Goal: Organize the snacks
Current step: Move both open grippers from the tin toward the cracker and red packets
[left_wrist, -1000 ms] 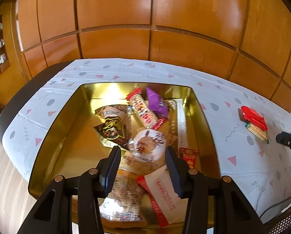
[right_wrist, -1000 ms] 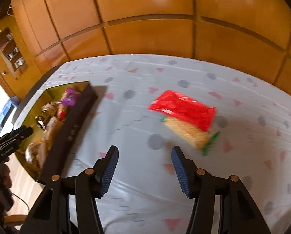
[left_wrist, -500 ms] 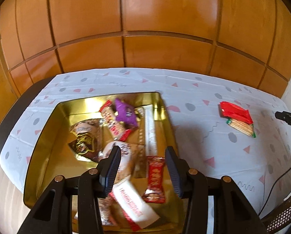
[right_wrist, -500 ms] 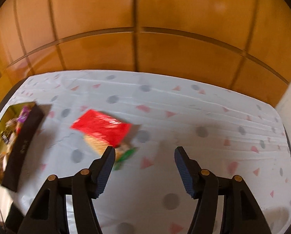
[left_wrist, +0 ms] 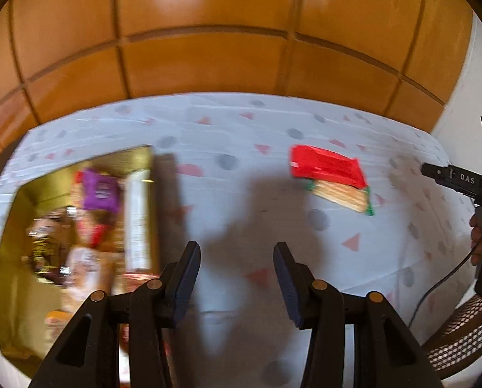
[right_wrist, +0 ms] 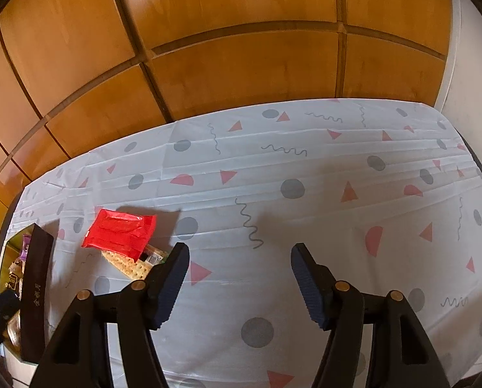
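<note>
- Snacks: a red packet (right_wrist: 120, 236) lies on top of a cracker pack (right_wrist: 129, 264) on the tablecloth (right_wrist: 305, 213).
- More snacks sit in the gold tin (left_wrist: 11, 291).
- Left gripper (left_wrist: 234, 279) is spread apart, holding nothing.
- Right gripper (right_wrist: 239, 279) has just been opening and holds nothing.

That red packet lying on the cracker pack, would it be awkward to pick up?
Probably light and crinkly: the red packet looks like thin glossy film, so it may slip. It lies partly on the cracker pack, so lifting could nudge that, and the crackers may be brittle.

Bench (right_wrist: 305, 226) under white patterned cloth, gold tin (left_wrist: 11, 291) of snacks at left, red packet (right_wrist: 120, 236) overlapping cracker pack (right_wrist: 129, 266) mid-cloth
</note>
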Motion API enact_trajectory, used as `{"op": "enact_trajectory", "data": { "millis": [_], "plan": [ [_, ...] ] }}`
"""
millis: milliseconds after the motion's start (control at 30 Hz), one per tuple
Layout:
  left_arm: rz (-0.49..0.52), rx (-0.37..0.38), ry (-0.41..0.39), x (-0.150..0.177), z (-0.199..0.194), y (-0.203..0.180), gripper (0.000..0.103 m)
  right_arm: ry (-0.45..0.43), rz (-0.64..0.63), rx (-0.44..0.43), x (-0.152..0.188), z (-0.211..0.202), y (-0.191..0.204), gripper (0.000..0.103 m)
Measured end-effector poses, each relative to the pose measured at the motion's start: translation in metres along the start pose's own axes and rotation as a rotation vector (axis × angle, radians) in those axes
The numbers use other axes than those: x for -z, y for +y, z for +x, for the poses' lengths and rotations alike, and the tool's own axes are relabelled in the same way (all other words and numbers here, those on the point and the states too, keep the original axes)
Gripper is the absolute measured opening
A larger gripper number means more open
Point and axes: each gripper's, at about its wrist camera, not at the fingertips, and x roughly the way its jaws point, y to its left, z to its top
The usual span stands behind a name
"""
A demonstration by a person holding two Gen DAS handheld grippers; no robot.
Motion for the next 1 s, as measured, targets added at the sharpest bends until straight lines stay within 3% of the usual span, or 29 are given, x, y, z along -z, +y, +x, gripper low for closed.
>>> {"op": "enact_trajectory", "data": {
  "millis": [200, 433, 633, 833, 933, 1000],
  "plan": [
    [0.032, 0.045, 0.068, -0.014, 0.034, -0.036, 0.047, 0.001, 0.033, -0.036, 0.0, -0.004, -0.003, 0.071],
    [-0.115, 0.211, 0.125, -0.038, 0.065, -0.038, 0.049, 0.0, 0.015, -0.043, 0.0, -0.005, 0.001, 0.074],
    [-0.193, 0.239, 0.082, -0.067, 0.09, -0.035, 0.051, 0.006, -0.018, -0.056, 0.001, -0.006, 0.008, 0.075],
    [-0.228, 0.24, 0.132, -0.084, 0.126, -0.037, 0.057, -0.004, -0.042, -0.075, 0.001, -0.008, 0.014, 0.077],
    [-0.28, 0.327, 0.168, -0.087, 0.136, -0.032, 0.05, -0.001, -0.05, -0.085, 0.001, -0.008, 0.016, 0.078],
    [-0.281, 0.335, 0.143, -0.087, 0.134, -0.031, 0.031, 0.006, -0.055, -0.084, 0.002, -0.006, 0.017, 0.078]
  ]
}}
